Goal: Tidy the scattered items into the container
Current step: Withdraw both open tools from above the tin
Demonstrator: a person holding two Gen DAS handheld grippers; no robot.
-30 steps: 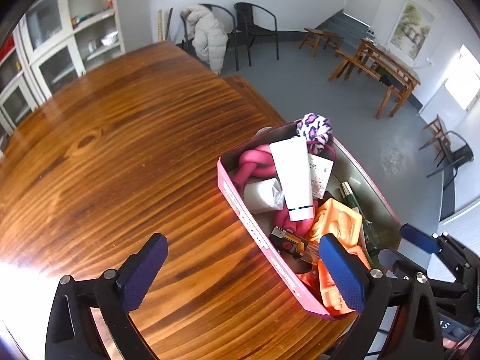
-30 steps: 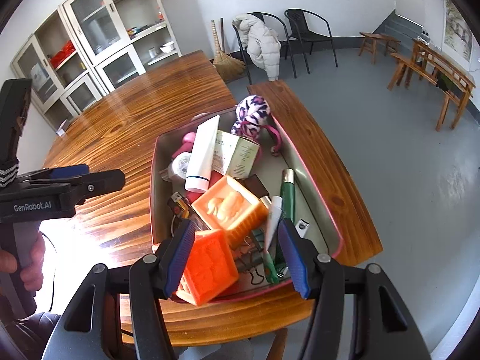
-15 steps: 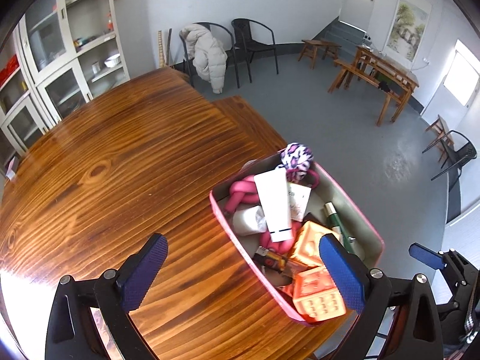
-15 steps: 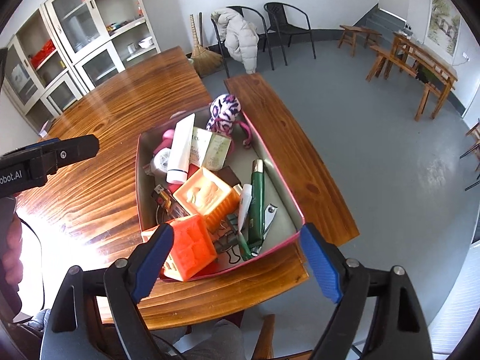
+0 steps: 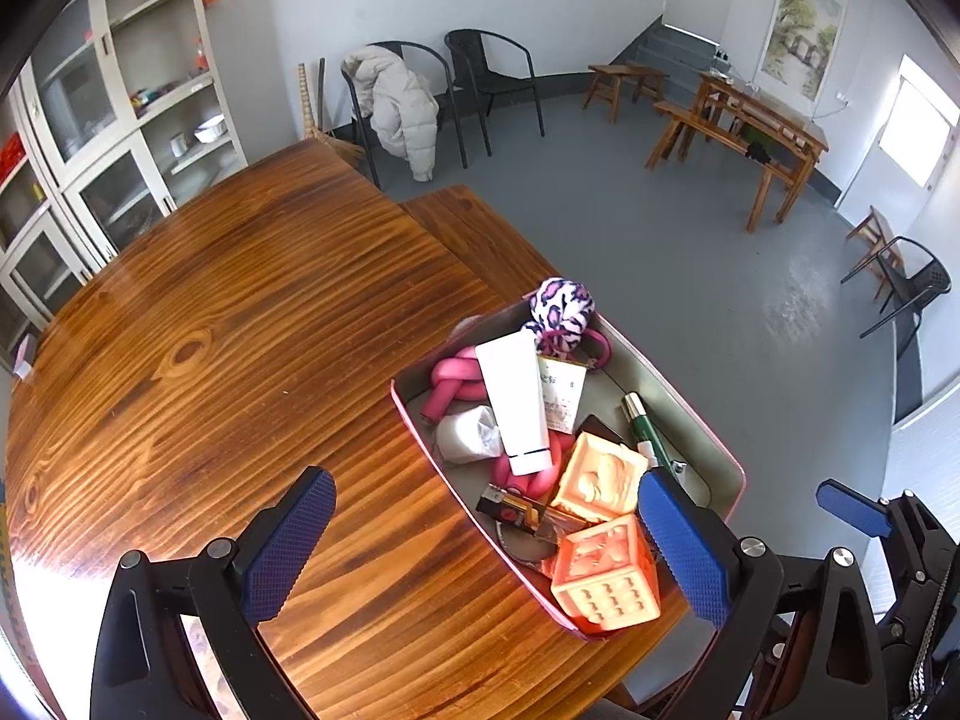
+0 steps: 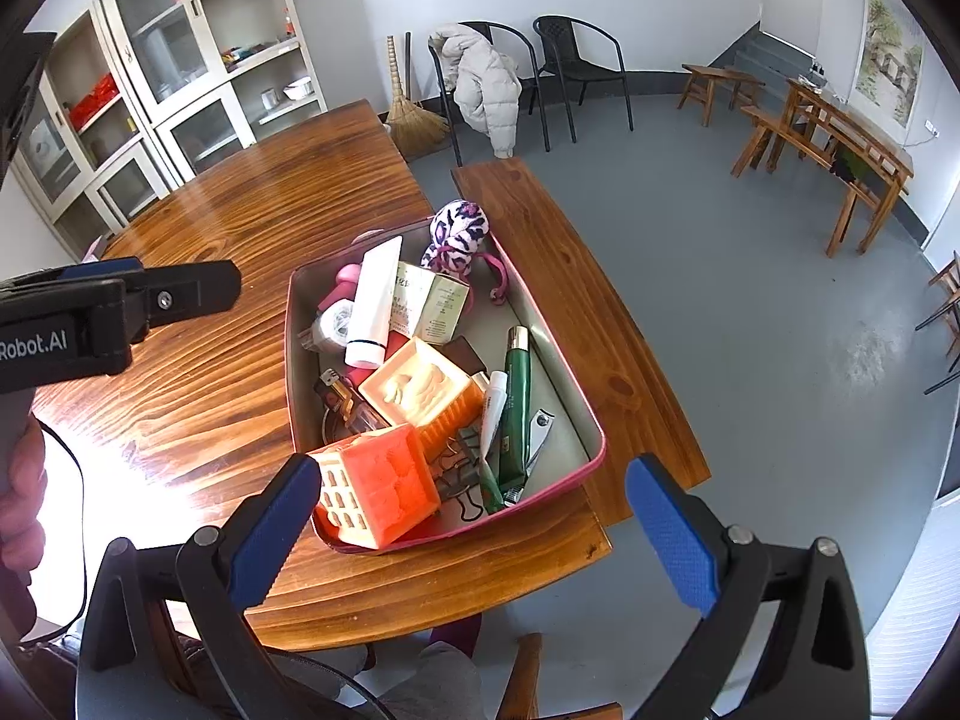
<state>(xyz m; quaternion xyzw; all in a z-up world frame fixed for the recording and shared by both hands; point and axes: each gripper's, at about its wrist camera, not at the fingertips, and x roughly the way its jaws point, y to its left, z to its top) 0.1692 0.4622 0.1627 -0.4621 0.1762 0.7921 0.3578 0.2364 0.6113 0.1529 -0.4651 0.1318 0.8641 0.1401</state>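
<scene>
Left tongs and right tongs released – ribbed blue pads, pink-rimmed metal tray brimming, embossed orange cubes.

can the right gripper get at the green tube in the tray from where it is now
Probably yes. The right gripper is open and empty above the near end of the tray. The green tube lies uncovered on top along the right wall, though a white tube and nail clipper crowd both sides.
</scene>
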